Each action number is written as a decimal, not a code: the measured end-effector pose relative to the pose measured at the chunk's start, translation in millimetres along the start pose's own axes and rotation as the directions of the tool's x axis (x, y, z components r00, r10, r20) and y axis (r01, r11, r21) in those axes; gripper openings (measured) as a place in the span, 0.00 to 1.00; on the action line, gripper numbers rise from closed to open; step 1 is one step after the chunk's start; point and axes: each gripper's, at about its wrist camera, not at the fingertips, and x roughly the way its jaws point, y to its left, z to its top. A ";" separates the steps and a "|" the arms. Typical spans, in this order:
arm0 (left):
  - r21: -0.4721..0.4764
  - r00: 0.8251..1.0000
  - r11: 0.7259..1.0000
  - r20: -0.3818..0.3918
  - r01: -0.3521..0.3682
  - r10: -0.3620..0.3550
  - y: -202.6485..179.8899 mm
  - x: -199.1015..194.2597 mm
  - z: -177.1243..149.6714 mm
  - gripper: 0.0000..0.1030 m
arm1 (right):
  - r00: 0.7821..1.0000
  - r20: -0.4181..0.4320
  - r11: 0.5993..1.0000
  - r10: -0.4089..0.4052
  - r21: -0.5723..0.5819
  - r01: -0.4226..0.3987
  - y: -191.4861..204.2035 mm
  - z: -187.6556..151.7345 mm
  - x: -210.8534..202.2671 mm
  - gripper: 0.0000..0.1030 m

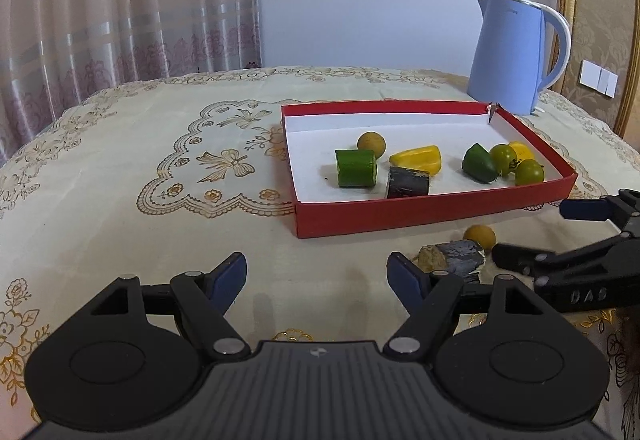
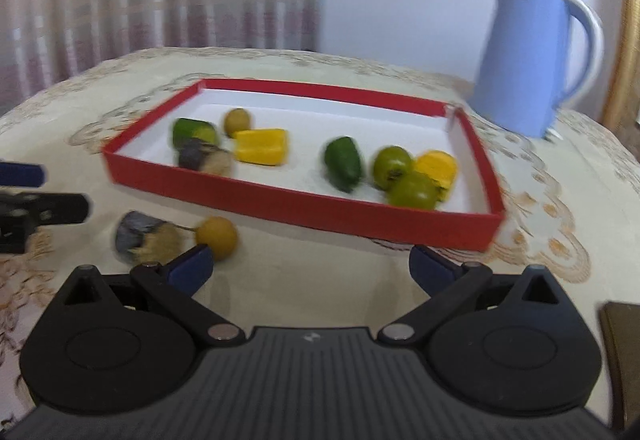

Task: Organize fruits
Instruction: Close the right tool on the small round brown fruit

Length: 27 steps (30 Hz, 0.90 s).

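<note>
Both black two-finger grippers with blue pads are seen with jaws spread well apart, and nothing is pinched in either. The left gripper hovers over bare tablecloth, only empty cloth between its pads. The right gripper is wide open too; its left pad sits just beside the small round yellow-orange fruit, but whether they actually touch can't be told, the view is pretty blurry.

That little fruit is lying on the cream tablecloth with gold floral embroidery, outside the box, at roughly 10 o'clock from the right gripper. Just to its left, at about 9 o'clock of it, a dark grey-purple chunk with a tan cut face is parked, close by or touching.

Further back, the shallow red cardboard box with a white inside is found at 12 o'clock. Inside it, a green cylinder piece, another dark chunk, a yellow wedge and a round yellowish fruit are grouped left; a green pointed piece and two round green fruits are bunched right.

At 1 o'clock beyond, a light blue plastic kettle is standing.
</note>
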 end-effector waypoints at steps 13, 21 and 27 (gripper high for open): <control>-0.024 1.000 1.000 -0.004 0.009 -0.009 11.0 -0.7 -1.6 0.75 | 0.998 -0.022 0.994 0.061 -0.085 -0.063 25.9 9.4 10.6 0.59; -0.021 1.000 1.000 -0.003 0.021 -0.021 11.6 -1.1 -2.0 0.75 | 0.995 -0.022 0.988 0.099 -0.113 -0.101 37.0 10.2 8.1 0.26; -0.020 1.000 1.000 -0.006 0.013 -0.013 12.6 -1.3 -2.3 0.75 | 0.995 -0.022 0.989 0.100 -0.111 -0.101 36.3 10.1 7.9 0.26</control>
